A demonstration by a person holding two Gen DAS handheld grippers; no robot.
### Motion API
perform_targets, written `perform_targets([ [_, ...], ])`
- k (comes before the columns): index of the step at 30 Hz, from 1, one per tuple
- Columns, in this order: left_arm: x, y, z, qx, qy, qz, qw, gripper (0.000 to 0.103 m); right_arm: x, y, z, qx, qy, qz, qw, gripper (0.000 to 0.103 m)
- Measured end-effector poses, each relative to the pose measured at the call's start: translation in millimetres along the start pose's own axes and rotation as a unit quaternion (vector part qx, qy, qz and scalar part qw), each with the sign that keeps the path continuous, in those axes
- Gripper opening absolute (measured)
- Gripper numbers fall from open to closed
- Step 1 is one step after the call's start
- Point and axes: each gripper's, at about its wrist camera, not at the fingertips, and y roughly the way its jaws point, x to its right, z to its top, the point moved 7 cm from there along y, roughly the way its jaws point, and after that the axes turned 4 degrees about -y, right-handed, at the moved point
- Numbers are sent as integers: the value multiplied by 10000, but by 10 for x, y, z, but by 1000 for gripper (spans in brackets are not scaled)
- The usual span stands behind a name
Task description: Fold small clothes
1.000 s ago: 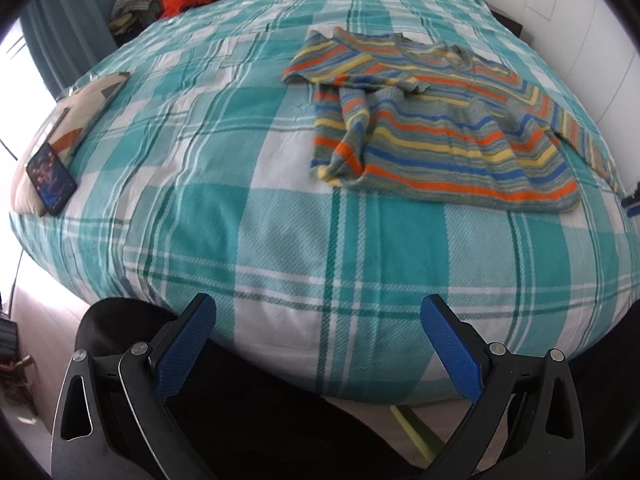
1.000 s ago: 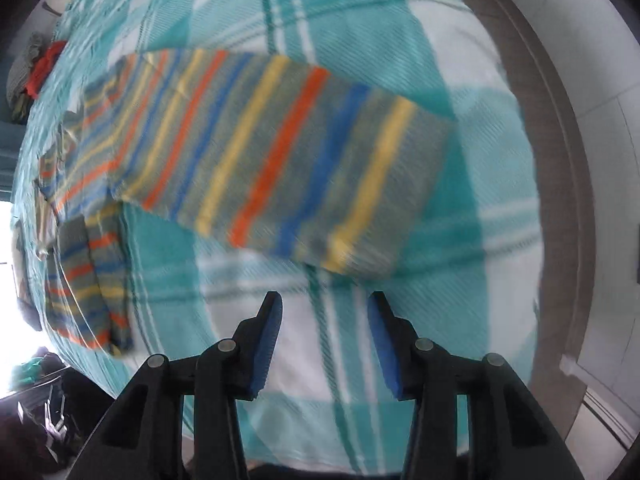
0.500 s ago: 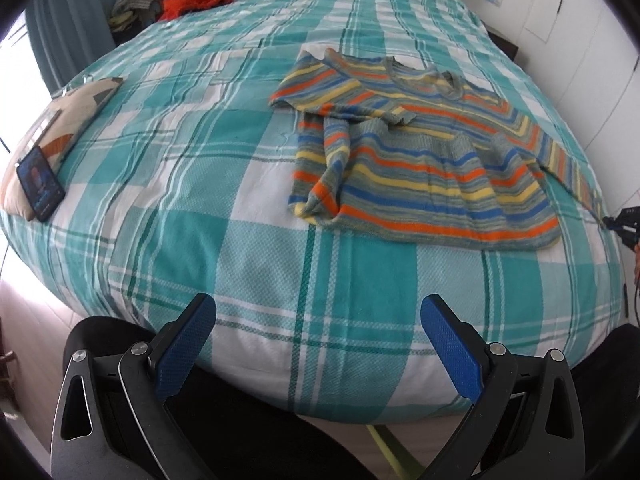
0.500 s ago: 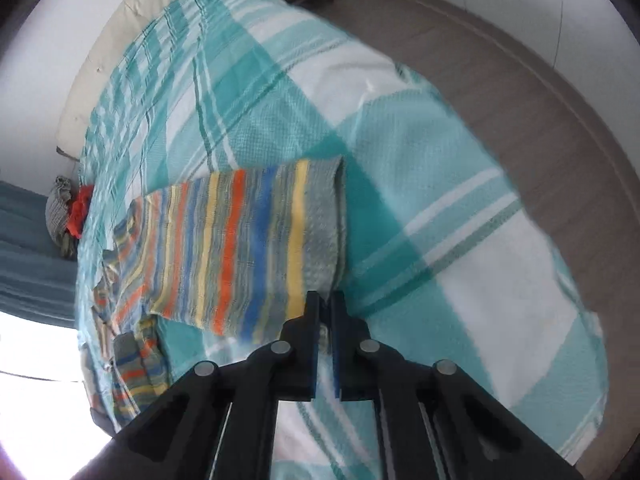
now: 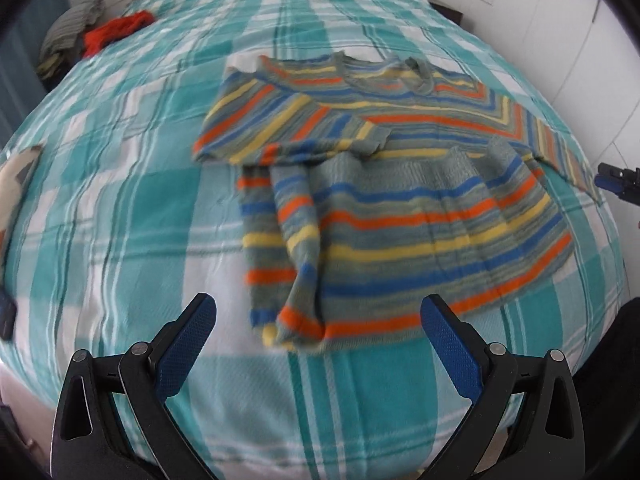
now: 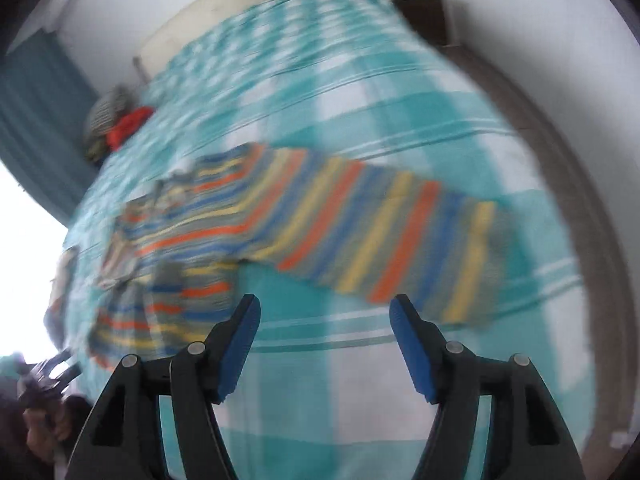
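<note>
Two blue-padded fingers of the left gripper (image 5: pixel 318 338) are sitting spread wide with nothing between them, hovering over the striped sweater (image 5: pixel 400 216), which is lying on the teal plaid bedspread (image 5: pixel 132 208) with one sleeve folded across its front. Over on the right wrist view, all blurry, the right gripper (image 6: pixel 325 344) is opening up, nothing caught in it, and the sweater's other sleeve (image 6: pixel 392 240) is stretching out flat just beyond the tips.

Blur and cut-offs

Motion is smearing the sweater (image 6: pixel 360 236); the pillow (image 5: pixel 16 176), perhaps, is running off the frame's left edge.
</note>
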Motion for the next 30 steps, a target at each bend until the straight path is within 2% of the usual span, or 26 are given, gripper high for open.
perform_targets([
  [1, 11, 125, 110, -51, 78, 66, 9999, 102, -304, 170, -29, -143, -174, 455, 9987, 67],
  [2, -6, 247, 199, -94, 94, 223, 9997, 101, -576, 343, -50, -254, -359, 704, 9966, 67],
  [3, -35, 371, 265, -159, 91, 395, 9991, 95, -817, 517, -77, -371, -566, 846, 9941, 67],
  [4, -65, 479, 295, -268, 69, 493, 9984, 84, -1012, 697, -93, -453, -753, 866, 9924, 67],
  [5, -93, 565, 284, -420, 16, 418, 9982, 47, -1151, 876, -104, -519, -868, 797, 9917, 67],
  [6, -95, 618, 264, -560, -93, 140, 9983, 16, -1232, 1051, -150, -641, -902, 731, 9912, 63],
  [7, -108, 579, 254, -490, -176, -88, 9986, 14, -1284, 1201, -196, -805, -857, 780, 9900, 51],
  [8, -122, 483, 258, -289, -143, -170, 9993, 6, -1335, 1307, -229, -949, -801, 923, 9879, 16],
  [9, -123, 357, 244, -127, -56, -327, 9994, 4, -1363, 1325, -257, -985, -838, 975, 9868, 5],
  [10, -123, 191, 210, 32, 44, -547, 9985, 3, -1431, 1242, -266, -861, -1010, 976, 9863, 5],
  [12, -102, -257, 65, 419, 466, -1014, 9929, 3, -1676, 855, -348, -574, -1573, 1387, 9761, 4],
  [14, -69, -707, -214, 664, 1066, -1317, 9833, 3, -1948, 391, -552, -462, -2608, 1638, 9503, 5],
  [16, -76, -1023, -627, 611, 1665, -1406, 9740, 4, -2132, -40, -986, -679, -3787, 1754, 9062, 5],
  [19, -236, -1121, -1337, -174, 2158, -1261, 9681, 10, -2001, -240, -1766, -1502, -5122, 1162, 8376, 6],
  [20, -324, -1087, -1512, -447, 2217, -1137, 9674, 13, -1852, -208, -1979, -1804, -5297, 909, 8237, 9],
  [21, -435, -1058, -1698, -710, 2203, -999, 9677, 13, -1661, -168, -2125, -2094, -5315, 710, 8177, 11],
  [22, -552, -1028, -1838, -919, 2074, -858, 9701, 13, -1464, -116, -2240, -2382, -5189, 538, 8192, 11],
  [23, -666, -1009, -1917, -1024, 1827, -734, 9751, 19, -1279, -65, -2296, -2573, -4970, 330, 8281, 11],
  [25, -845, -1017, -1904, -946, 1064, -737, 9871, 38, -979, -48, -2266, -2662, -4340, 97, 8606, 11],
  [26, -902, -1022, -1851, -827, 653, -775, 9914, 57, -882, -66, -2202, -2596, -3903, 91, 8833, 14],
  [27, -933, -1008, -1781, -679, 255, -804, 9941, 75, -805, -99, -2126, -2492, -3412, 148, 9062, 25],
  [28, -936, -963, -1706, -559, -68, -807, 9951, 79, -757, -132, -2044, -2340, -2837, 303, 9294, 34],
  [29, -903, -883, -1624, -489, -290, -837, 9949, 81, -720, -136, -1957, -2159, -2241, 450, 9493, 56],
  [30, -829, -739, -1511, -511, -427, -902, 9937, 81, -681, -143, -1918, -1989, -1650, 622, 9640, 69],
])
